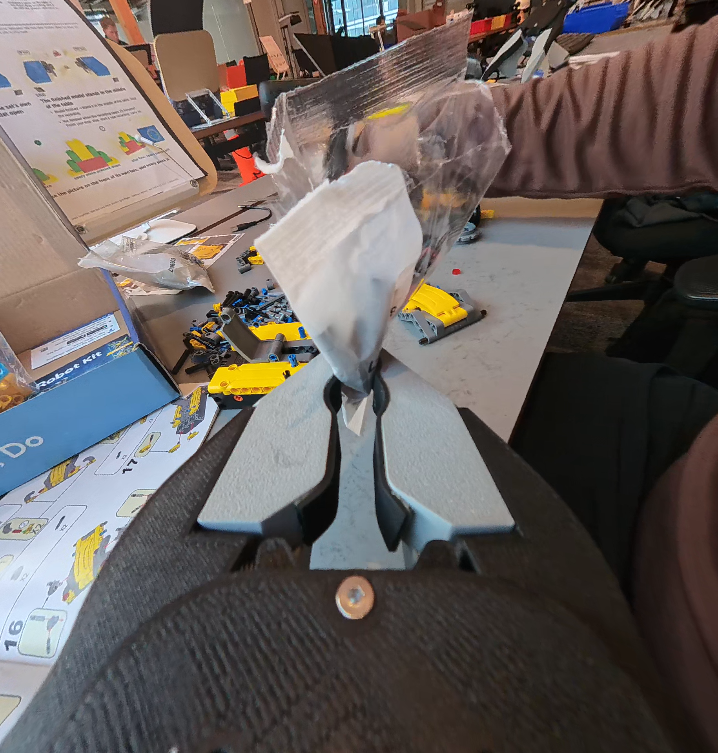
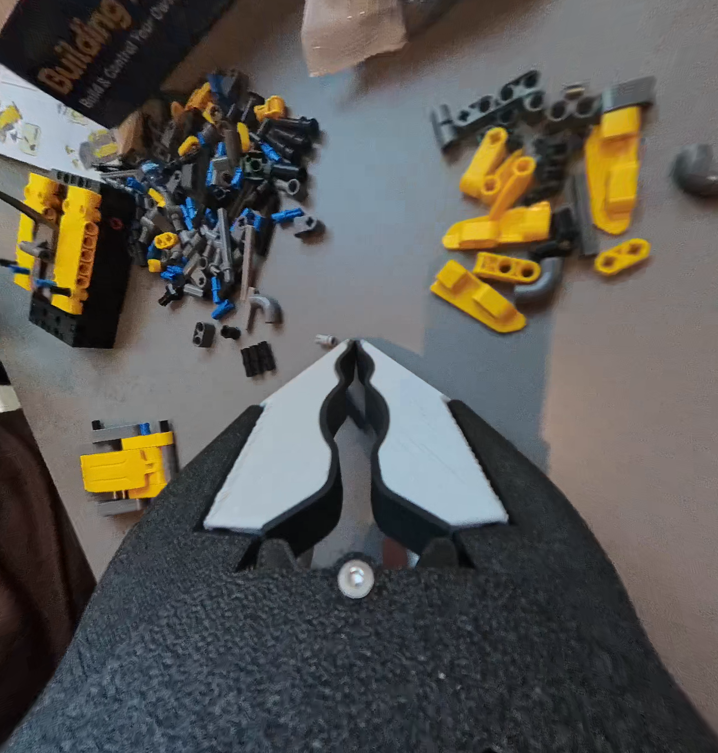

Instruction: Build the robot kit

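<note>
At the centre of the left wrist view, our left gripper (image 1: 358, 393) pinched one plastic bag (image 1: 373, 195) by its white corner, above one parts pile (image 1: 247, 326). Right wrist view: our right gripper (image 2: 354, 346) was clenched empty between two loose parts piles (image 2: 223, 212).

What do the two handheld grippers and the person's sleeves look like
Both the left gripper and the right gripper share one design: a rough black textured body with a silver screw at its centre, and two flat pale grey fingers that taper forward, lined with wavy black inner pads. No cables show. The person wears a brownish-mauve ribbed long sleeve.
</note>
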